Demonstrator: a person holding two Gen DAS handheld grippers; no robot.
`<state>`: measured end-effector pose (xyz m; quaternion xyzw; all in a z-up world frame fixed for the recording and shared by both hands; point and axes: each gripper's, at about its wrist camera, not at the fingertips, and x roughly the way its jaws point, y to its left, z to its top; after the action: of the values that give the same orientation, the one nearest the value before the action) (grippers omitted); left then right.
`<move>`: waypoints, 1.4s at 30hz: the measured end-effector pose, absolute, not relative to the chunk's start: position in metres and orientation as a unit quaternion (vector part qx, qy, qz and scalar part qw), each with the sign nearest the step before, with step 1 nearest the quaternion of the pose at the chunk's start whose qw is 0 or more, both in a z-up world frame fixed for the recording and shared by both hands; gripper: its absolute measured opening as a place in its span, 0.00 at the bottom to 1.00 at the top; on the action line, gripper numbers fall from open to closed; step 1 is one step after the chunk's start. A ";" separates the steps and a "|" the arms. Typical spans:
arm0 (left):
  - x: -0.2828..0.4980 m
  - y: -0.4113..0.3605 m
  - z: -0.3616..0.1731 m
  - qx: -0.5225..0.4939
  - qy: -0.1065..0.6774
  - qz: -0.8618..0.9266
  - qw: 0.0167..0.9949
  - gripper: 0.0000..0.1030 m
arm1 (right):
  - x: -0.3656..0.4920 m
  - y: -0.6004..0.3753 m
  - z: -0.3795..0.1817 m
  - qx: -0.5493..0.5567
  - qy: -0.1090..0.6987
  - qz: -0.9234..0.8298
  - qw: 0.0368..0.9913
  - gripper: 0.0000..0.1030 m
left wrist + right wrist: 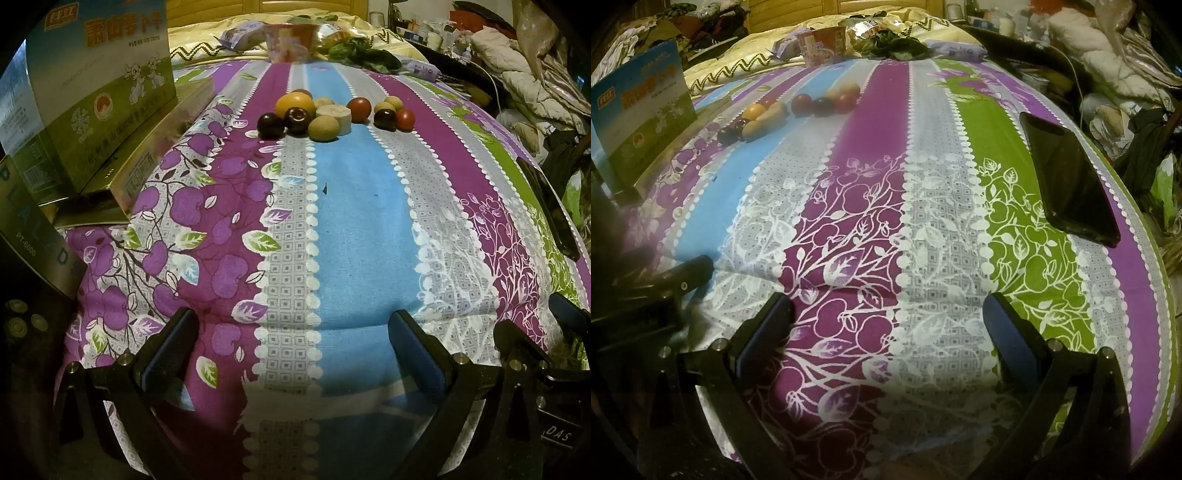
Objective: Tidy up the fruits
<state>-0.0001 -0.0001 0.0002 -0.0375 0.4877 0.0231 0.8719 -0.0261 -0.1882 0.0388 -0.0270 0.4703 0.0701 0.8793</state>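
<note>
Several small fruits lie in a loose cluster on the striped cloth (351, 192): an orange one (294, 103), dark plums (272, 126), a brownish round fruit (323, 128), a pale banana piece (335, 115), and red ones (359, 109). The cluster also shows far left in the right wrist view (764, 118). My left gripper (291, 328) is open and empty, well short of the fruits. My right gripper (886, 314) is open and empty over the purple and grey stripes, far from the fruits.
A blue-green carton (99, 92) stands on flat boxes at the left. A black phone (1067, 177) lies on the right of the cloth. A red cup (291, 40), leafy greens (362, 51) and packets sit at the back. Clutter is piled beyond the right edge.
</note>
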 end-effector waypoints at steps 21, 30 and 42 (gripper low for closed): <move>-0.001 0.000 0.001 -0.038 0.487 0.023 0.872 1.00 | -0.026 -0.188 0.039 -0.026 0.471 0.070 0.879 1.00; -0.007 0.007 0.016 -0.049 0.495 -0.001 0.868 1.00 | -0.026 -0.189 0.039 -0.026 0.470 0.071 0.879 1.00; 0.099 0.042 0.038 -0.118 0.485 -0.028 0.866 0.33 | -0.028 -0.192 0.040 -0.015 0.467 0.078 0.881 1.00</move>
<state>0.0992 0.0424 0.0382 -0.1178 0.4853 -0.0284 0.8659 -0.0283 -0.1921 0.0399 -0.0151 0.4668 0.0779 0.8808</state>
